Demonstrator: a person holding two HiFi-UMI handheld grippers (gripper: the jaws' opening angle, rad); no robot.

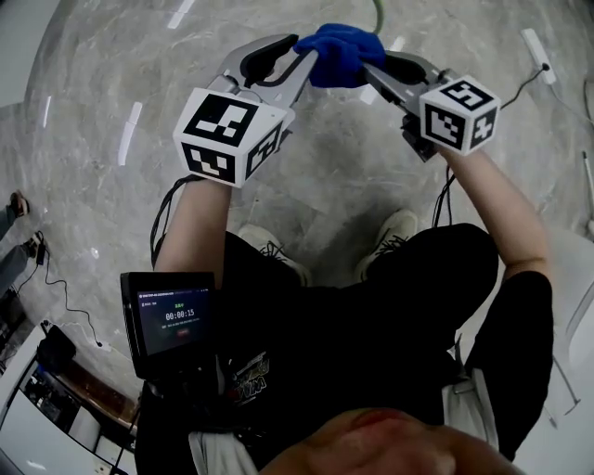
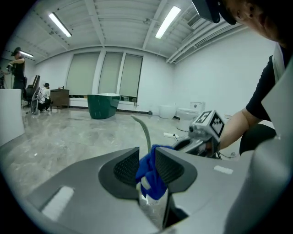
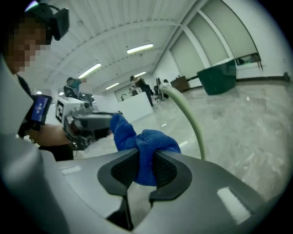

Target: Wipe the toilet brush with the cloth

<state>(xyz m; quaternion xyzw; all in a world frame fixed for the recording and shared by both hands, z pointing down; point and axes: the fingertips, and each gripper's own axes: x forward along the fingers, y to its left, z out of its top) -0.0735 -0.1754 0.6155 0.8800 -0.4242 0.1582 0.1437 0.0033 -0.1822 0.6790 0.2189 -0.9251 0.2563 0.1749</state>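
Observation:
A blue cloth is bunched between the tips of both grippers, held out in front of the person above the floor. My right gripper is shut on the cloth. My left gripper has its pads on a cloth-covered part of the toilet brush; a pale piece shows under the cloth. The brush's thin grey-green handle curves up and away behind the cloth. Its head is hidden.
The marble floor lies below, with the person's shoes on it. A tablet hangs at the waist. A green tub, white toilets and people stand far off. Cables and a power strip lie on the floor.

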